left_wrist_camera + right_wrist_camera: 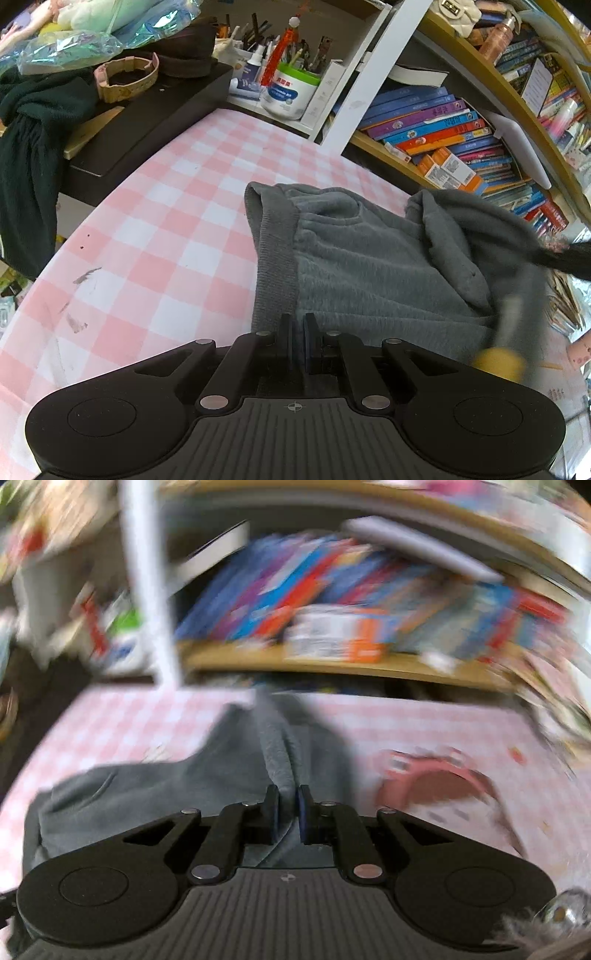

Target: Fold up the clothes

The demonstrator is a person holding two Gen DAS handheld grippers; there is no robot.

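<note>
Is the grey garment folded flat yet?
No. The grey garment lies bunched on the checked cloth, one part lifted in the right gripper.

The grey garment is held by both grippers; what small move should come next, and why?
Probably carry the right gripper, shut on a raised fold of the grey garment, across toward the ribbed waistband that the left gripper pins, since the cloth still lies bunched on the checked tablecloth.

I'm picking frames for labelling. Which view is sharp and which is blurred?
Left wrist view: sharp on the grey fleece garment and pink-and-white checked cloth, smeared only at its right edge, with fisheye bending of the shelves. Right wrist view: motion-blurred throughout; only the right gripper, with grey fabric between its fingers, looks crisp.
</note>
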